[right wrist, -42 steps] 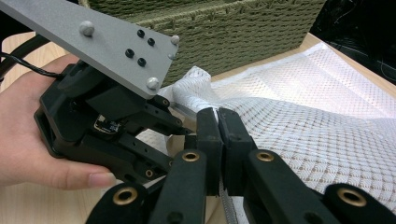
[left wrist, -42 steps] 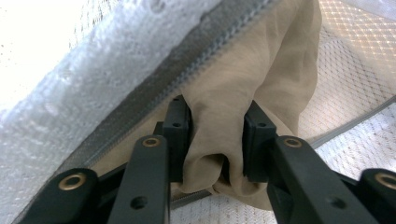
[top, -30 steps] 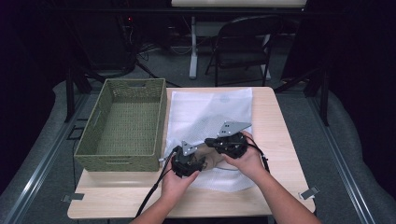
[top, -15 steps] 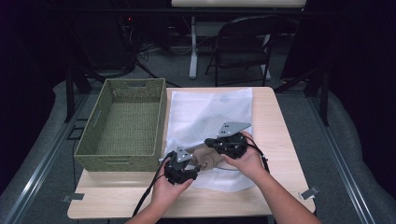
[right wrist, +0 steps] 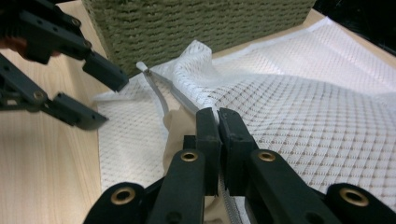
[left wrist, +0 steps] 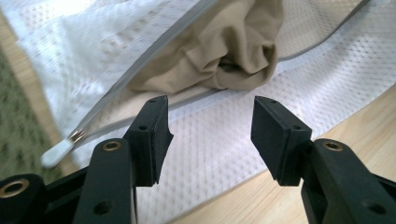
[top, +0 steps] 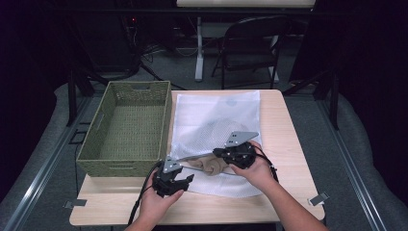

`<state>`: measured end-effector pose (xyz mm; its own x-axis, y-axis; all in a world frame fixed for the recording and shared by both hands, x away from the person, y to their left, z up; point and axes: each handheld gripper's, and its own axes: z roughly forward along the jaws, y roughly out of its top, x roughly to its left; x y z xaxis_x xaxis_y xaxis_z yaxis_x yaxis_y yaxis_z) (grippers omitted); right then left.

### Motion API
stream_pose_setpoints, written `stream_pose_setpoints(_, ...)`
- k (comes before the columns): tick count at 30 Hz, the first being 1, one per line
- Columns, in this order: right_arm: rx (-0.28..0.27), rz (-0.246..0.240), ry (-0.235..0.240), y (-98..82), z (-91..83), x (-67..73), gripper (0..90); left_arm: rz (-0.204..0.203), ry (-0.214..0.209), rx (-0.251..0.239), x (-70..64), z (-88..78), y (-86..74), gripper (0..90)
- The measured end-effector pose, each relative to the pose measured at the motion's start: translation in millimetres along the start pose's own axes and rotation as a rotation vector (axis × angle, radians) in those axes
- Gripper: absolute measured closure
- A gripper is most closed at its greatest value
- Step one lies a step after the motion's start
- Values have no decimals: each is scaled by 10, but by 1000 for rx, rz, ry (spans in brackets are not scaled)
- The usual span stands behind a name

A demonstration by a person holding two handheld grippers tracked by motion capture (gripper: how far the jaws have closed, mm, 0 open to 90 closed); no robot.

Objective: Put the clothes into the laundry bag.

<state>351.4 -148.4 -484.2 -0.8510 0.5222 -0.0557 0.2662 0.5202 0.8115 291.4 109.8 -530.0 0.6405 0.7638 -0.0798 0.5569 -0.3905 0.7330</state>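
Beside the mesh bag (top: 216, 120), a basket (top: 126, 127)

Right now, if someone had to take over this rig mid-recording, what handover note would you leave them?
Left gripper: open, nothing between its jaws, hovering at the near edge of the white mesh laundry bag.
Right gripper: shut on the bag's upper mesh by the zipper edge, holding the mouth lifted.
Things: the tan garment sits in the open mouth, partly sticking out; the zipper pull lies at the bag's corner next to the woven basket.
Done: bag unzipped, garment partly in.
Left: probably push the garment fully inside, zip the bag, perhaps move it to the basket.
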Motion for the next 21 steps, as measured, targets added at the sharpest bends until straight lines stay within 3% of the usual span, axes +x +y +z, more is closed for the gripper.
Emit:
stream_pose_setpoints(11, 30, 27, 2, -202, 60, 28, 847, 18, 27, 22, 78, -34, -125, 467)
stream_pose_setpoints(21, 19, 47, -16, -296, 1, 77, 765, 4, -4, 28, 106, 3, -208, 466)
